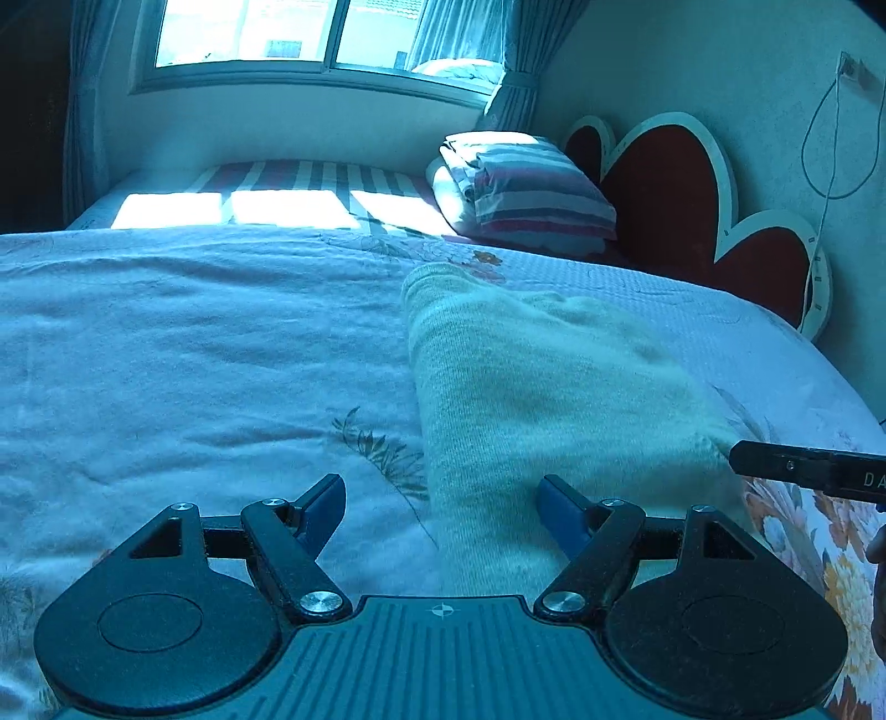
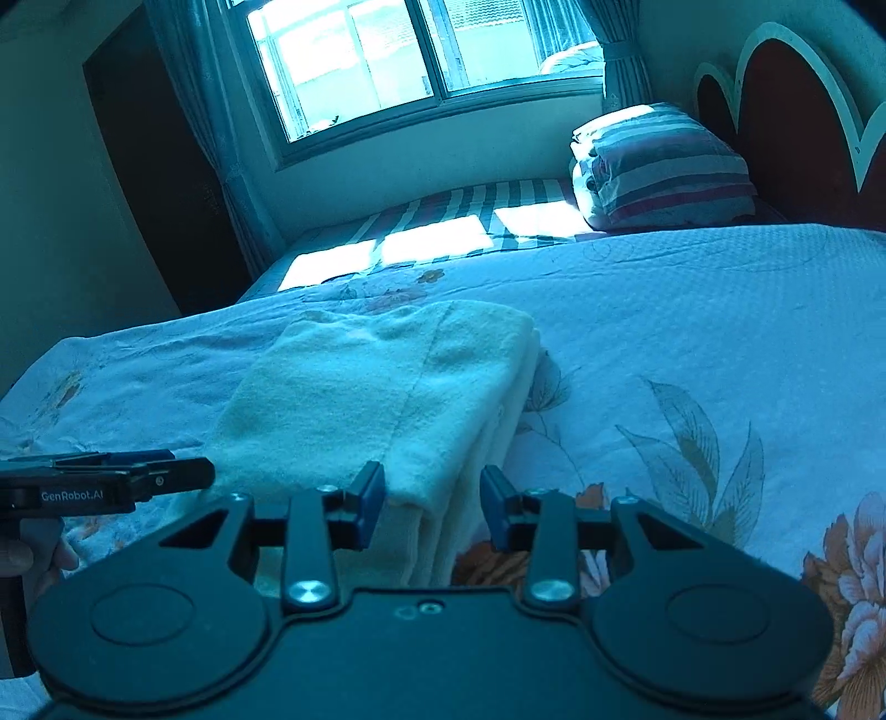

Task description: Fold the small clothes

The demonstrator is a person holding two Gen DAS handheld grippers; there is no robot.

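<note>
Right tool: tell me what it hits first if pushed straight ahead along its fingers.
The right tool, open, would first meet the near edge of the folded cream garment, which lies between its fingers on the floral bedspread. How high the tool sits above the layers is unclear.

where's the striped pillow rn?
The striped pillow sits at the far end of the bed, right of centre in both views, beside the red headboard and below the window.

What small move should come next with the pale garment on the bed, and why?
Probably ease the right gripper forward and close it on the near edge of the pale garment. Both grippers are open; the garment lies folded in layers on the floral bedspread, its near edge between the right fingers, ready for another fold.
</note>
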